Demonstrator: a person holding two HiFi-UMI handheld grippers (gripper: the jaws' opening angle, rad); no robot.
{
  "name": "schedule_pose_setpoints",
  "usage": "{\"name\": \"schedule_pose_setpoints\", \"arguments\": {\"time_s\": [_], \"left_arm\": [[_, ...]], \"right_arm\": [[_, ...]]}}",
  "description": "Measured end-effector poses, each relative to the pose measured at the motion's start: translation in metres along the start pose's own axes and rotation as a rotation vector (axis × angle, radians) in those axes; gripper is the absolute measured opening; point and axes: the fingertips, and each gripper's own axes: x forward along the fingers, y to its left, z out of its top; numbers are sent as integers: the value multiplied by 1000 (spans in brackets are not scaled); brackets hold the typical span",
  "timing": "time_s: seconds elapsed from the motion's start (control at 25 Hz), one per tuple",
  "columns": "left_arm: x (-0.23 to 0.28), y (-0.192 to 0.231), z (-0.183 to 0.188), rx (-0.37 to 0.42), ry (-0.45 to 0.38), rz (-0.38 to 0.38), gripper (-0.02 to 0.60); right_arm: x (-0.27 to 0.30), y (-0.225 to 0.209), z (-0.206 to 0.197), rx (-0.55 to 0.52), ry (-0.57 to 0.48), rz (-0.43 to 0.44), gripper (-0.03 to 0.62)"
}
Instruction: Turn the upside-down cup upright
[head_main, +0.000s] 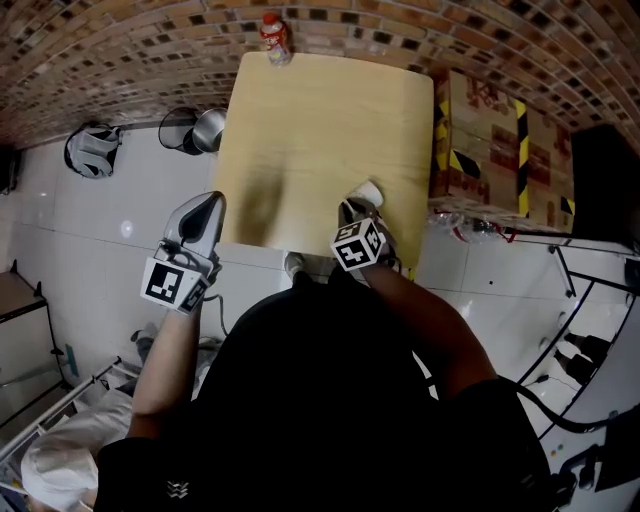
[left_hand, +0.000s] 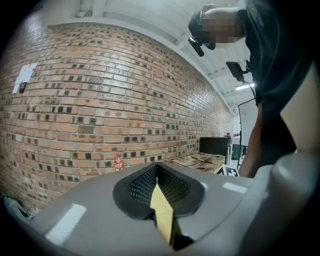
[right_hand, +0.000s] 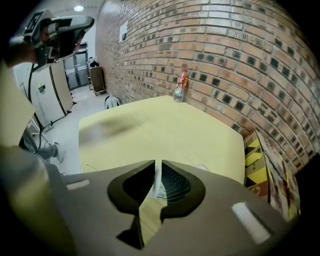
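Brick wall (head_main: 120, 50) runs along the 12 o'clock side. Light wood table (head_main: 320, 130) sits centre, far edge against the wall. Cardboard boxes (head_main: 490, 140) with yellow-black tape stand just beside the table at its 3 o'clock.

Left gripper (head_main: 205, 200) is off the table at its 7 o'clock corner, over white floor. Its jaw tips are together with nothing between them (left_hand: 157, 167).

Right gripper (head_main: 355, 205) is over the table's 5 o'clock edge, pointing steeply down. Its jaws (right_hand: 157, 167) are nearly closed, pinching a thin whitish wall: the cup.

Red-labelled bottle (head_main: 275, 38) stands upright at the table's 12 o'clock edge, touching or just beside the wall, well apart from both grippers.

Cup (head_main: 367, 192) is white and small, at the right gripper's tips near the table's 5 o'clock corner. Only a sliver of it (right_hand: 158, 186) shows between the pads. Can't tell whether it is upright, tilted or inverted.
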Motion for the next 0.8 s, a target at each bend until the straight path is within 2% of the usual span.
{"name": "schedule_pose_setpoints", "arguments": {"time_s": [0.16, 0.28, 0.4, 0.48, 0.6, 0.8], "left_arm": [[-2, 3, 1, 7, 23, 16, 2], [-3, 2, 0, 8, 9, 6, 2], [-2, 3, -3, 12, 22, 19, 2], [2, 2, 2, 12, -7, 7, 2], [8, -1, 5, 5, -19, -10, 2], [16, -2, 4, 6, 12, 2, 2]], "right_arm": [[7, 4, -10, -2, 15, 24, 35], [0, -1, -10, 2, -39, 29, 45], [-13, -25, 1, 21, -121, -1, 71], [-18, -48, 4, 53, -136, -20, 100], [-17, -73, -4, 124, -91, 3, 153], [-10, -76, -33, 245, -8, 96, 144]]}}
